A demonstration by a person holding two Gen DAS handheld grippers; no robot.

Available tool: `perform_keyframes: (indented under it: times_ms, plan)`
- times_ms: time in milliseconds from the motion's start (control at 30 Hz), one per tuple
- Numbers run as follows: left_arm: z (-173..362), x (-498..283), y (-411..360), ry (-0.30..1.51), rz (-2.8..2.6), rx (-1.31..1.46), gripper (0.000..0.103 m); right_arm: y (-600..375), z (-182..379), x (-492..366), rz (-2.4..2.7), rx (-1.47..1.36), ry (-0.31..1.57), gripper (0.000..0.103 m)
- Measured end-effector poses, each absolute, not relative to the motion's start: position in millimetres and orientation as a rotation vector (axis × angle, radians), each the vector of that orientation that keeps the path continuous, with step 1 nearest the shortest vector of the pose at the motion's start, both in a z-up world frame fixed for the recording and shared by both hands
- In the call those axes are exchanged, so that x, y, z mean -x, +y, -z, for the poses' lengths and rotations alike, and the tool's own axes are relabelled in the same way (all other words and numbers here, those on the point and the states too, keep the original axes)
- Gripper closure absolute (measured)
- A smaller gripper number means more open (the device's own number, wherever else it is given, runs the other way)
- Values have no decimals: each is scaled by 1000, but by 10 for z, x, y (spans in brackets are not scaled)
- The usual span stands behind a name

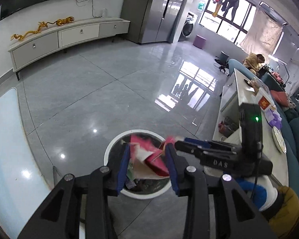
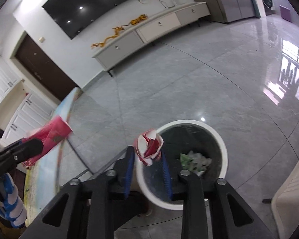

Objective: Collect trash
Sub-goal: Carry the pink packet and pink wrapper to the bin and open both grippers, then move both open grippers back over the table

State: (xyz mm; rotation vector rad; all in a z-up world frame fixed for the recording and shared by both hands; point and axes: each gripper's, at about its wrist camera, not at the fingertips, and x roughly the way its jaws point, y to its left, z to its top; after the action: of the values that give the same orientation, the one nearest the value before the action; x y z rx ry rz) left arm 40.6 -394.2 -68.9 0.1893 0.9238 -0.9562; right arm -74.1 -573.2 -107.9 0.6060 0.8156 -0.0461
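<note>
Below you stands the white round trash bin (image 2: 223,149) on the grey tiled floor (image 1: 109,83), with green and white scraps (image 2: 195,159) lying at its bottom. Your left gripper (image 1: 147,165) hangs over the bin, its blue-padded fingers clamped on a red paper package (image 1: 149,159) torn open to a white and tan lining. Your right gripper (image 2: 147,157) grips a crumpled red-and-white wrapper (image 2: 149,147) just above the bin's near rim. Both pieces are blurred, so their print cannot be read. The only legible writing is "DAS" on the right gripper's body, seen from the left wrist.
</note>
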Motion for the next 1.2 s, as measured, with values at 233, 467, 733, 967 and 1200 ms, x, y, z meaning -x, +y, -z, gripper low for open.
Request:
perform_keyframes:
  times_ms: [233,467,733,967,1200]
  plan:
    - [696,-421,-3965,910,957,-165,59,-5876,1149,811,92,-632,802,52]
    - [417,-178,-3744,822,955,-148,59,-5809,940,959,79,-622,744,52]
    - [-47,156,-3040,708,865,-162,59,-5429,361,1137,1,-544,627,52]
    - [-311,476,-1914,597,691,-125,59,-4811,-161,1232,-91,-435,558,47]
    - [-472,702,-602,534,469,-43,51,-4077,-586,1249,-212,-325,504,34]
